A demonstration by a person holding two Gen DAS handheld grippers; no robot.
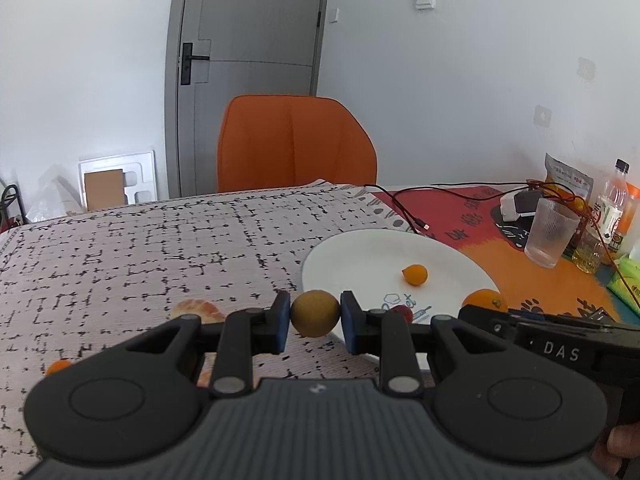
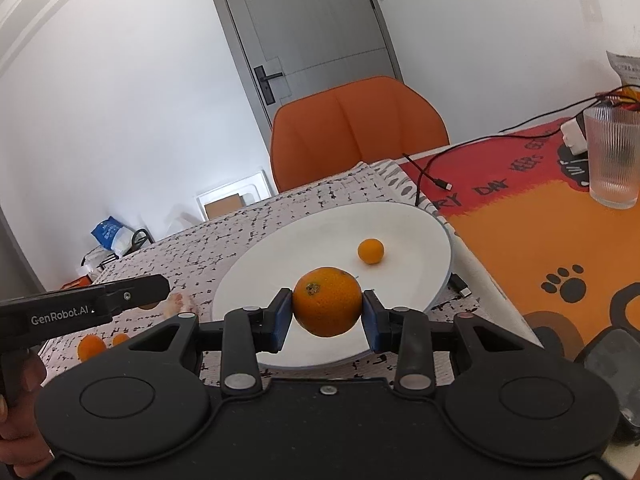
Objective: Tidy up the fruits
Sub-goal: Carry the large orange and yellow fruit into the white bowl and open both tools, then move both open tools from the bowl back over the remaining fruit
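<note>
Fruit is clamped in both my tools: my left tool grips a small brownish-green fruit between its blue pads, held over the bench just at the near-left rim of the white plate, and my right tool is closed on an orange held above the near part of that plate. One small orange fruit lies on the plate, apart from the held ones. A peeled citrus piece lies on the patterned cloth to the left of the plate, and two more small orange fruits sit further left on the cloth. A ribbed glass stands on the orange mat, well apart from the plate, with a black cable lying behind the plate
</note>
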